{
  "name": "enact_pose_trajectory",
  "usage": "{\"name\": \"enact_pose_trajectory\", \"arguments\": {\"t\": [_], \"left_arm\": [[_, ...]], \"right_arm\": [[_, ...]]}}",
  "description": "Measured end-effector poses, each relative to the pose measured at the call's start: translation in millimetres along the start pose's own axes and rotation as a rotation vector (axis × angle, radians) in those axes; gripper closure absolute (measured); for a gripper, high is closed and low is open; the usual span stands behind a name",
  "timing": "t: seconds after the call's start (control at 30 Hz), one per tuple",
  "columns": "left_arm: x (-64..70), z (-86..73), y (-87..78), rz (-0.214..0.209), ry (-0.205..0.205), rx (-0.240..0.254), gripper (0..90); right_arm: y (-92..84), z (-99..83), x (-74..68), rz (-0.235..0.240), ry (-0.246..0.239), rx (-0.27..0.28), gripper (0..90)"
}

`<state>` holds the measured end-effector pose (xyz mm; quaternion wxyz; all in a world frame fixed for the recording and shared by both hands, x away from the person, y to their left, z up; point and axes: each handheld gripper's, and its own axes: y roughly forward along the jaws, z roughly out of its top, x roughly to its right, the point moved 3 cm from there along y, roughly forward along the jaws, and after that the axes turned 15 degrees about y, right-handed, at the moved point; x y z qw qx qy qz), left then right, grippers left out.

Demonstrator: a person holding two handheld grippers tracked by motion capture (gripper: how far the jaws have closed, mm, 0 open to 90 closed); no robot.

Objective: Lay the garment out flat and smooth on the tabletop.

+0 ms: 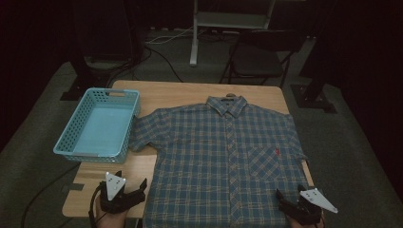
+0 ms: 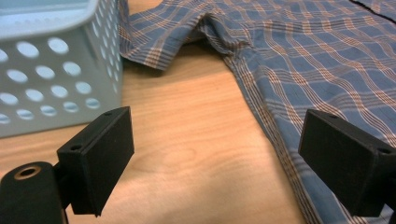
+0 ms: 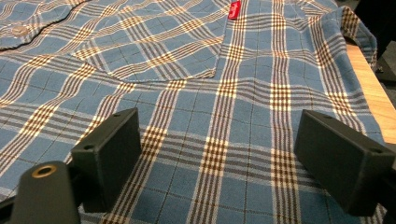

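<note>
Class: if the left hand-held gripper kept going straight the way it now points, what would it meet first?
Probably bare wooden table between its open jaws, then the plaid shirt, near its sleeve. The blue basket lies just off that line, though depth is hard to judge.

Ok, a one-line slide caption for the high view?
Plaid shirt spread flat on wooden table beside blue basket, left gripper and right gripper open at its hem.

Dim, dark-edged high view; both gripper views brighter, sharp, softly shadowed.
</note>
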<state>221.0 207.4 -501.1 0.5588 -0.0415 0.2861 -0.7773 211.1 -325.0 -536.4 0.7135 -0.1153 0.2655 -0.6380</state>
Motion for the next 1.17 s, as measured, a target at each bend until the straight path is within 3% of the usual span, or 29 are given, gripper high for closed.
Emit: {"name": "enact_pose_trajectory", "arguments": {"t": [0.07, 0.17, 0.27, 0.43, 0.63, 0.83, 1.17], "left_arm": [[3.6, -5.4, 1.1, -0.004, 0.012, -0.003, 11.2], [7.2, -12.8, 2.3, 0.027, 0.022, -0.008, 11.2], [11.1, -19.8, 3.3, 0.035, -0.001, -0.002, 11.2], [17.8, -30.9, 5.8, 0.05, -0.003, 0.008, 11.2], [22.3, -35.7, 6.4, 0.1, 0.043, 0.043, 11.2], [21.8, -37.1, 7.7, 0.1, 0.022, 0.089, 11.2], [21.8, -37.6, 8.4, 0.104, 0.002, 0.095, 11.2]], "right_arm": [[0.0, 0.0, 0.0, -0.001, 0.0, 0.0, 14.0], [0.0, -0.1, 0.0, 0.0, 0.0, 0.001, 14.0], [0.0, 0.0, 0.0, 0.0, 0.0, 0.001, 14.0], [0.0, -0.1, 0.1, 0.001, -0.001, 0.001, 13.9], [-0.1, -0.3, 0.1, 0.0, -0.001, 0.002, 14.0], [-0.2, -0.5, 0.2, 0.002, -0.001, 0.004, 13.9], [-0.5, -0.5, 0.3, 0.001, -0.001, 0.002, 14.0]]}}
